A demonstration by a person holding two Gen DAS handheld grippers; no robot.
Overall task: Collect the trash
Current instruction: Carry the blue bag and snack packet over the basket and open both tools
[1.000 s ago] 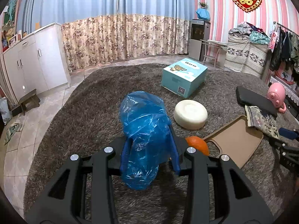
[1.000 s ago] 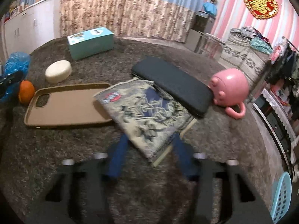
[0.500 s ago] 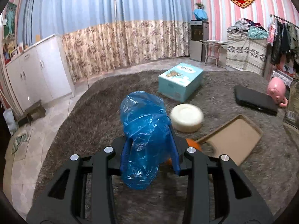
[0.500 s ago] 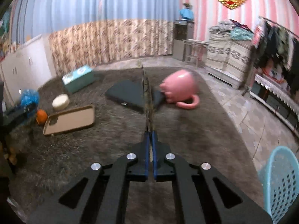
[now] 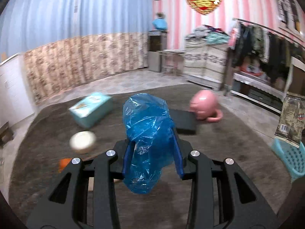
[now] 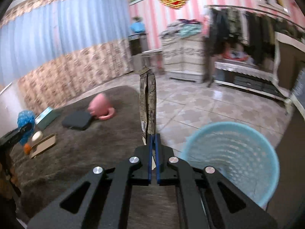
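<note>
My left gripper [image 5: 152, 143] is shut on a crumpled blue plastic bag [image 5: 147, 131] and holds it above the brown carpet [image 5: 219, 137]. My right gripper [image 6: 152, 139] is shut on a flat printed snack packet [image 6: 147, 105], held upright and edge-on. A light blue plastic basket [image 6: 234, 160] stands on the floor just right of the right gripper. The packet [image 5: 291, 120] and the basket [image 5: 289, 156] also show at the right edge of the left wrist view. The bag [image 6: 24, 122] shows at far left in the right wrist view.
On the carpet lie a teal box [image 5: 91, 108], a white round disc [image 5: 83, 141], an orange [image 5: 63, 163], a black pad [image 5: 184, 122], a pink pig-shaped pot [image 5: 205, 105] and a brown tray [image 6: 43, 145]. Tiled floor [image 6: 209, 106], a clothes rack and cabinets stand beyond.
The right gripper closed on the packet, lifted it off the carpet and swung right to the blue basket. The left gripper, still holding the bag, has also turned right.
</note>
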